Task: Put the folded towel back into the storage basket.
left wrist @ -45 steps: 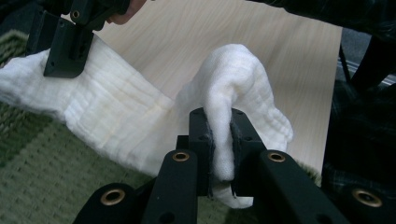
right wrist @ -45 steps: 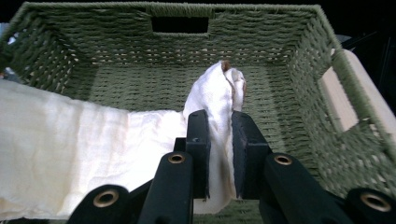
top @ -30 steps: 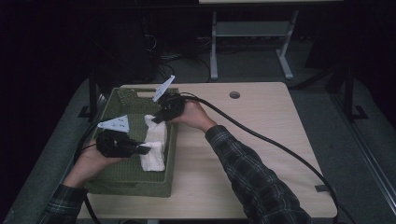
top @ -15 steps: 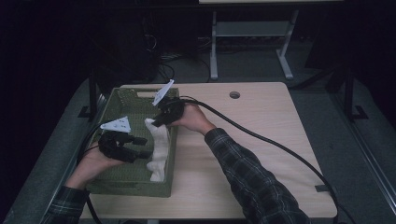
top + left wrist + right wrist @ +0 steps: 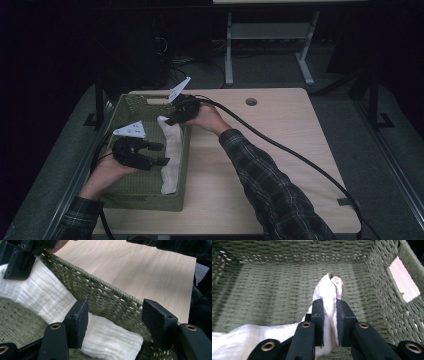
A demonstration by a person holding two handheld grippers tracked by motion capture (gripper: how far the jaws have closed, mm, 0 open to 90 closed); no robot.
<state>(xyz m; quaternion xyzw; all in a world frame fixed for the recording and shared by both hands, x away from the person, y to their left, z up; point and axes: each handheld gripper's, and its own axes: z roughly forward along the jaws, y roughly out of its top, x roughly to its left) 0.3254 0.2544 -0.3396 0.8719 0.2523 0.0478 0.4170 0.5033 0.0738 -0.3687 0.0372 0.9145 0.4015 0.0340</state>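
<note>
While pinched by right tongs (image 5: 329, 322), cloth (image 5: 172, 150) beside left tongs (image 5: 159, 154).

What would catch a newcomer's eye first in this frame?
The white cloth, draped along the inside right wall of the green basket at the table's left. The right gripper pinches its far end, while the left gripper, jaws just opened, stands free over the near end.
</note>
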